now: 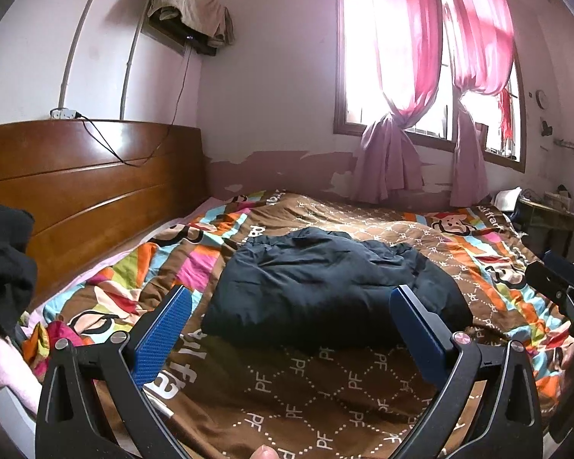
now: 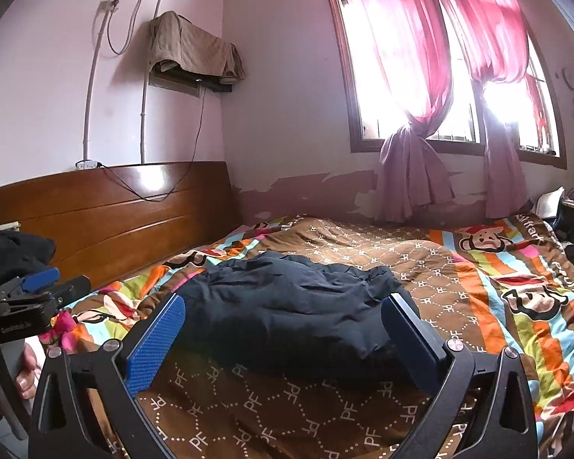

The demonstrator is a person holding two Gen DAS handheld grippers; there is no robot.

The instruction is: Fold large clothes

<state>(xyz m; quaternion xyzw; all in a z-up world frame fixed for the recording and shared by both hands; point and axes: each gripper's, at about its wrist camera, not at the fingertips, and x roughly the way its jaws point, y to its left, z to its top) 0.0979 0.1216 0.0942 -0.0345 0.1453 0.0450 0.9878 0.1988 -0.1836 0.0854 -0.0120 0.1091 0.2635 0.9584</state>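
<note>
Left wrist view, left gripper: right up front, jaws spread wide, holding nothing, just hanging over the bedspread.
Left wrist view, jacket: dark puffy one, bundled into a rough fold mid-bed, sitting at 12 o'clock just past the blue pads.
Left wrist view, edges: other gripper pokes in at 3 o'clock, wooden headboard off at 10, pink curtains at 1.
Right wrist view, right gripper: also gaping open and empty, above the brown quilt.
Right wrist view, jacket: dead ahead at 12, near edge between the fingers but not touched as far as I can see.
Right wrist view, side stuff: left gripper at 9 o'clock, some black clothing behind it.
Handling guess: soft, bulky, light-ish, shell probably slippery, so it'll want to spring back open.
Where to grab: I'd pinch the near folded edge at both corners, deep bite through all the layers.
</note>
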